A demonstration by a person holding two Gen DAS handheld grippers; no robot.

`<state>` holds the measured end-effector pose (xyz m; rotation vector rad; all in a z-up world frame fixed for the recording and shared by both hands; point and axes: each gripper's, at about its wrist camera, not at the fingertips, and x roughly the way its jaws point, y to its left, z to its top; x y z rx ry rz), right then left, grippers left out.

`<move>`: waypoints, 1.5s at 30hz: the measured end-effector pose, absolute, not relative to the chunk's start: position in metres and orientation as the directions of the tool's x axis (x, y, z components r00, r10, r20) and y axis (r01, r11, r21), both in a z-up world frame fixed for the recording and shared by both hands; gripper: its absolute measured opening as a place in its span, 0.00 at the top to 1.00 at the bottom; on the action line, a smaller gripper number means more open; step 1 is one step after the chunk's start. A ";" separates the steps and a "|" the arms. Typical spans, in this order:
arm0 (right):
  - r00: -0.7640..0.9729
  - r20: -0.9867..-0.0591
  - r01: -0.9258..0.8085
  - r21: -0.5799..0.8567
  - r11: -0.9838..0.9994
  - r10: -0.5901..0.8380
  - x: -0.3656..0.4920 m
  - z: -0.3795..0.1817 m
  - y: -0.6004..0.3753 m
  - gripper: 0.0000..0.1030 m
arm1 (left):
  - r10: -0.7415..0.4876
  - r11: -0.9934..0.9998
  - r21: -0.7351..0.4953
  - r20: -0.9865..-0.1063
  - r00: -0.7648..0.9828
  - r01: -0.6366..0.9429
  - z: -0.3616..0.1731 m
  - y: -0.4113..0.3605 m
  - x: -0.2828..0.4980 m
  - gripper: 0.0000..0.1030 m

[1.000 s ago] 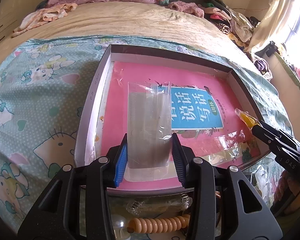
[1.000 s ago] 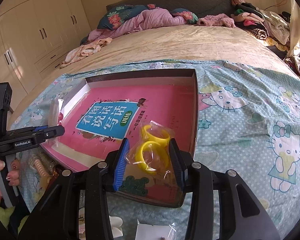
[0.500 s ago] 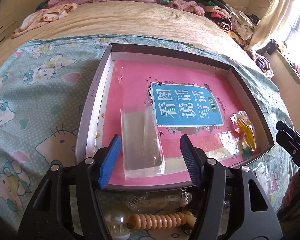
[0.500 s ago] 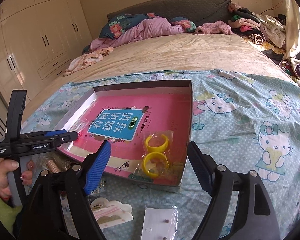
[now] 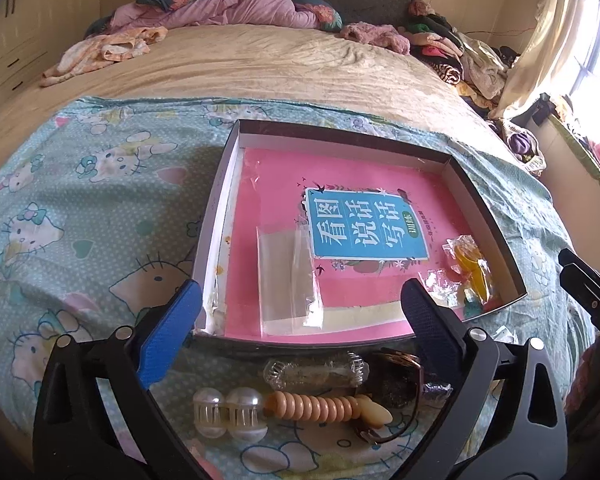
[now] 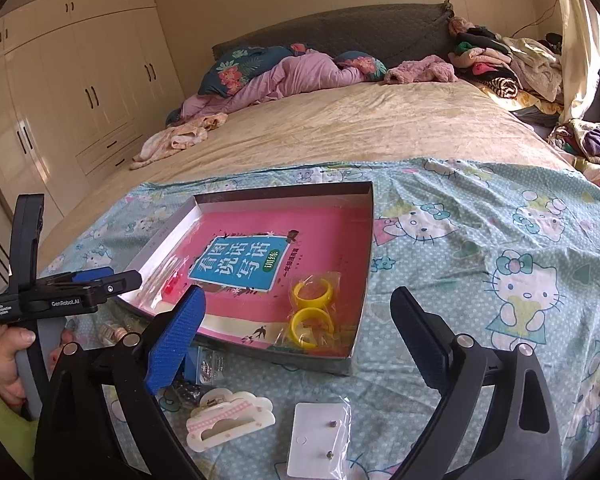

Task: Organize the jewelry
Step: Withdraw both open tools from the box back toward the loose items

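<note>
A shallow grey box (image 5: 214, 216) (image 6: 362, 276) with a pink book inside lies on the Hello Kitty sheet. A clear flat bag (image 5: 290, 280) lies in its near left part. A bag with two yellow rings (image 6: 312, 312) (image 5: 470, 266) lies in its near right corner. My left gripper (image 5: 300, 320) is open and empty, just in front of the box. My right gripper (image 6: 296, 334) is open and empty, pulled back from the ring bag. Loose pieces lie before the box: a peach bead bracelet (image 5: 324, 404), pearl-like clips (image 5: 228, 412), a white cloud clip (image 6: 228, 420), an earring card (image 6: 320, 440).
A clear-wrapped hair piece (image 5: 316, 372) and dark-framed glasses (image 5: 400, 396) lie by the bracelet. A small bag of sparkly pieces (image 6: 206, 364) lies by the box's near edge. Rumpled bedding and clothes (image 6: 300, 76) lie far back on the bed.
Both grippers let go of their bags in the box, opened wide and pulled back. The clear bag and the ring bag now lie flat inside.
</note>
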<state>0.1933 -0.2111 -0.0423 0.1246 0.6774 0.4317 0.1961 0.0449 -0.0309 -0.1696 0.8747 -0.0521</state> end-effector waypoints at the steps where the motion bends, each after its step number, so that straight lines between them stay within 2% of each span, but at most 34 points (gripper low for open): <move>1: 0.697 -0.577 -0.348 0.249 0.904 0.427 0.192 -0.040 -0.211 0.10 | -0.115 0.985 -0.169 -0.753 0.648 -0.022 -0.027 0.045 0.193 0.09; 24: 0.742 -0.496 -0.403 0.209 0.891 0.451 0.155 0.005 -0.203 0.05 | -0.103 0.984 -0.179 -0.664 0.740 -0.024 0.017 0.052 0.141 0.09; 45: 0.713 -0.481 -0.486 0.185 0.854 0.510 0.122 0.021 -0.178 0.04 | -0.060 0.984 -0.165 -0.648 0.760 -0.063 0.027 0.067 0.096 0.09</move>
